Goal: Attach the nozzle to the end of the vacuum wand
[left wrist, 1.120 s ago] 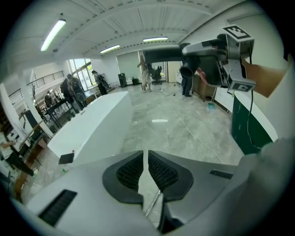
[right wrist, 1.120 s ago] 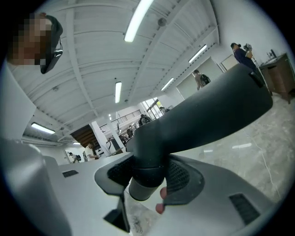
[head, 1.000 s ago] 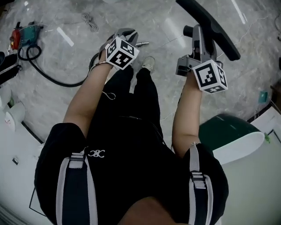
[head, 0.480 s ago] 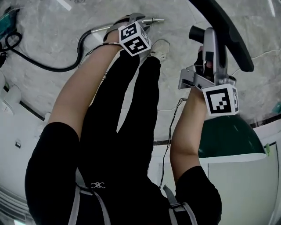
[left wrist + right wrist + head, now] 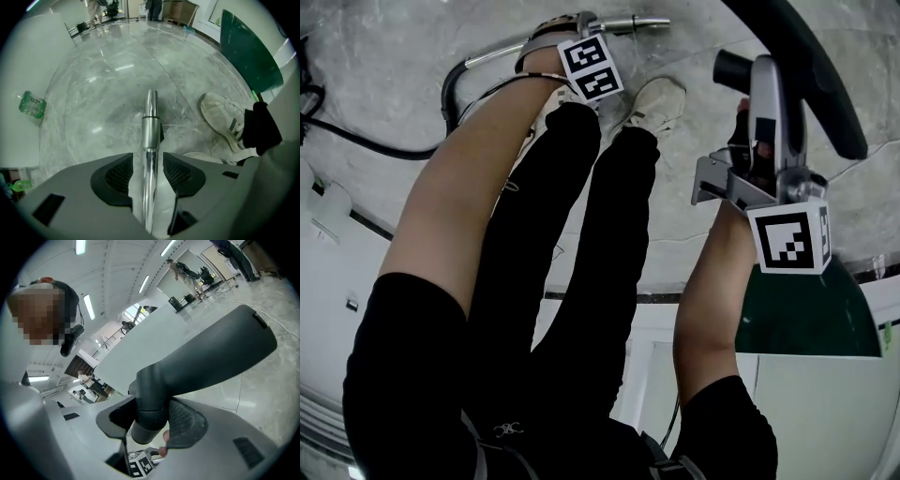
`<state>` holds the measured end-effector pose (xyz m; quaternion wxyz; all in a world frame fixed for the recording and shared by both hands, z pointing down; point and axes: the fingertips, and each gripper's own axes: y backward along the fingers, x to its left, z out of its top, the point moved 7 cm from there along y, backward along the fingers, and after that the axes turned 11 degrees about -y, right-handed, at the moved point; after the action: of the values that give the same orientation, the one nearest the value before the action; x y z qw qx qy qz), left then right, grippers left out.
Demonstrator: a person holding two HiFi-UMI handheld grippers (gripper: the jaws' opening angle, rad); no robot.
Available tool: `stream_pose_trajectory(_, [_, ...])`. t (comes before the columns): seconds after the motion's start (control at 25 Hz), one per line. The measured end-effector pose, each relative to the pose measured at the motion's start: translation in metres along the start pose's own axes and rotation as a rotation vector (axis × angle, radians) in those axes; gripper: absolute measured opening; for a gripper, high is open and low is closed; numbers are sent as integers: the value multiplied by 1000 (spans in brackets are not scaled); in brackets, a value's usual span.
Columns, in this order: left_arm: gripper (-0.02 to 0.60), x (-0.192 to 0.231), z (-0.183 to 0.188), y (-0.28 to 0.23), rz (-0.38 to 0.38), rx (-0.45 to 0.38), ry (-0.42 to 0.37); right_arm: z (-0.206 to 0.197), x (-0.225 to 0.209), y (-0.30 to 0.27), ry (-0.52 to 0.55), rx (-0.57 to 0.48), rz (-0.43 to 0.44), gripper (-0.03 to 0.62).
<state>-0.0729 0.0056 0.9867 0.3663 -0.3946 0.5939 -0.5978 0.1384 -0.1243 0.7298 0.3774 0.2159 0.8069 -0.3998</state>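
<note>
The chrome vacuum wand (image 5: 150, 117) runs straight out between my left gripper's (image 5: 147, 159) pads, low over the marble floor. Those jaws are opening, with a thin gap showing on each side of the tube. In the head view the left gripper (image 5: 584, 22) points down at the wand (image 5: 636, 22), which runs right, just above a shoe. My right gripper (image 5: 150, 418) is shut on the round neck of the black nozzle (image 5: 206, 357). In the head view the right gripper (image 5: 750, 84) holds the long black nozzle (image 5: 802, 70) up at the right.
The person's pale shoe (image 5: 658, 101) stands just right of the wand's end, also the shoe (image 5: 224, 119) in the left gripper view. A black hose (image 5: 450, 89) curls off the wand's rear. A green and white hood (image 5: 806, 328) sits below the right arm. A green bottle (image 5: 32, 104) lies left.
Both grippers have sunk toward the floor as the person bends over. The left one has brought the wand's end down beside the shoe. The right one still carries the nozzle.
</note>
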Motion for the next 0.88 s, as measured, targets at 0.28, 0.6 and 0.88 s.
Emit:
stream_pose_trajectory(0.28, [186, 2, -5, -42, 16, 51, -2, -8, -28, -12, 15, 24, -15, 193])
stream_pose_trajectory(0.6, [183, -2, -5, -52, -10, 112, -52, -3, -35, -11, -12, -4, -17, 193])
stream_pose_trajectory(0.88, [178, 11, 6, -5, -65, -40, -21, 10, -23, -3, 0, -24, -20, 193])
